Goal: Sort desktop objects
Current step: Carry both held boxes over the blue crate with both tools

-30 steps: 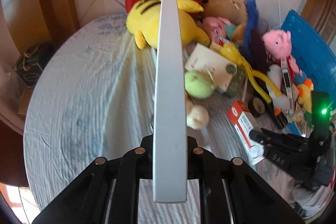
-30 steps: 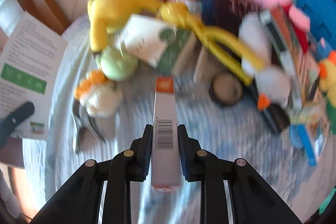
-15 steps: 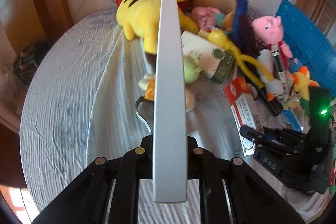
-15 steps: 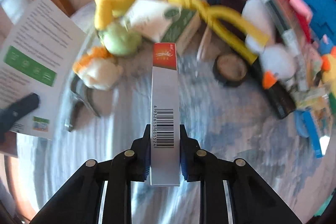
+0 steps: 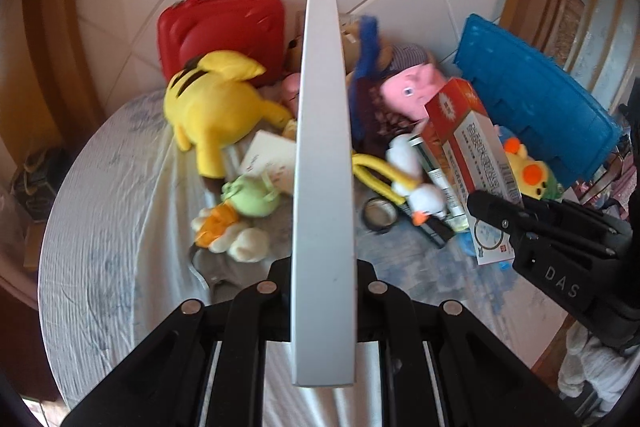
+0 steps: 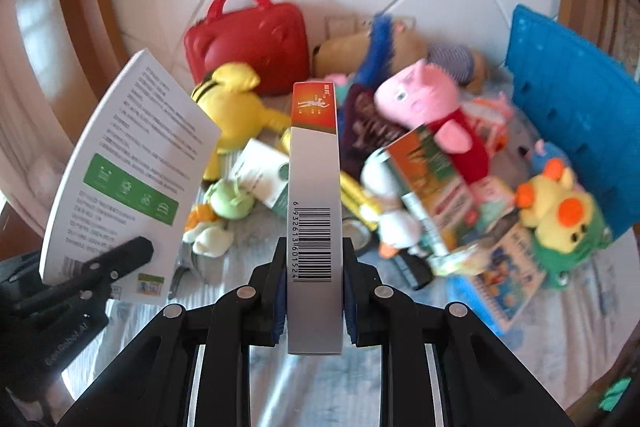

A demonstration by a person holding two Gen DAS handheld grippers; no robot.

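- The orange-and-white medicine box (image 6: 315,211) sits clamped edge-on in the right gripper (image 6: 315,291), held above the table (image 6: 400,367), barcode facing the camera.
- The white flat box (image 5: 323,187) with a green panel is pinched in the left gripper (image 5: 323,291), also off the table.
- Beyond them lies a heap: yellow plush (image 6: 234,107), pink pig plush (image 6: 424,95), green round toy (image 6: 232,201), white duck toy (image 6: 394,223).
- A red case (image 6: 250,41) stands behind the heap; a blue crate (image 6: 572,115) stands at the right.
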